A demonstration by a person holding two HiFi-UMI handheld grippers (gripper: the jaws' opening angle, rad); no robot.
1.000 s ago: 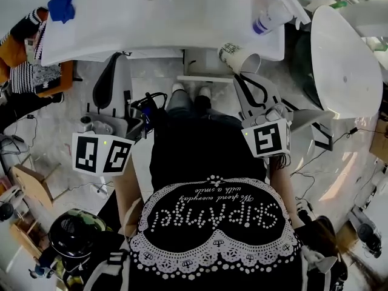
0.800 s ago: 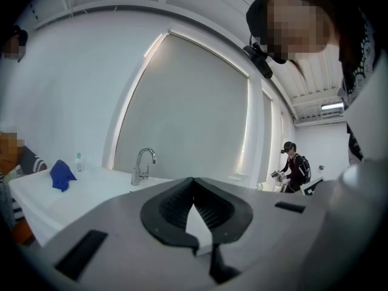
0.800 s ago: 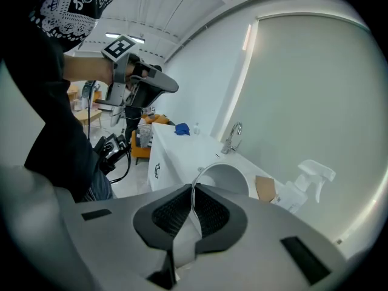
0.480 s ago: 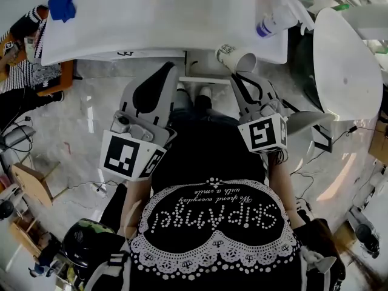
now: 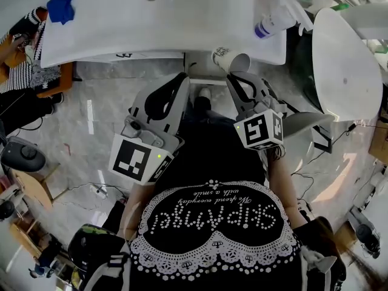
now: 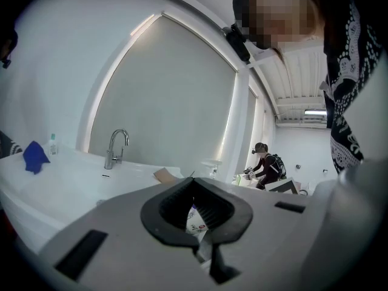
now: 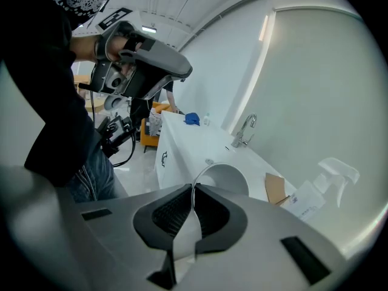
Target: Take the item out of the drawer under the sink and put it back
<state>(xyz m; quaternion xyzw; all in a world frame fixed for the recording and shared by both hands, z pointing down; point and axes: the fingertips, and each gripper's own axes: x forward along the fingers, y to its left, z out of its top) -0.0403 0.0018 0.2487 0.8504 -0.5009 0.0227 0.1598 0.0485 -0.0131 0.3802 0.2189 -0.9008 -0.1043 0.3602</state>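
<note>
Tightly pinched, the right gripper's (image 7: 193,190) jaws hold the white paper cup (image 7: 225,176) by its rim. The cup is tilted, mouth toward the person, just in front of the sink's (image 5: 194,23) front edge. Its printing is too small to read. The left gripper's (image 6: 194,182) jaws meet at the tips with nothing between them. A small black logo (image 5: 124,55) marks the sink front. The person's shirt (image 5: 212,247) reads "SKIPAngel".

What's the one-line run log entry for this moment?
right gripper: shut on paper cup rim | left gripper: shut, empty, apart from cup
</note>
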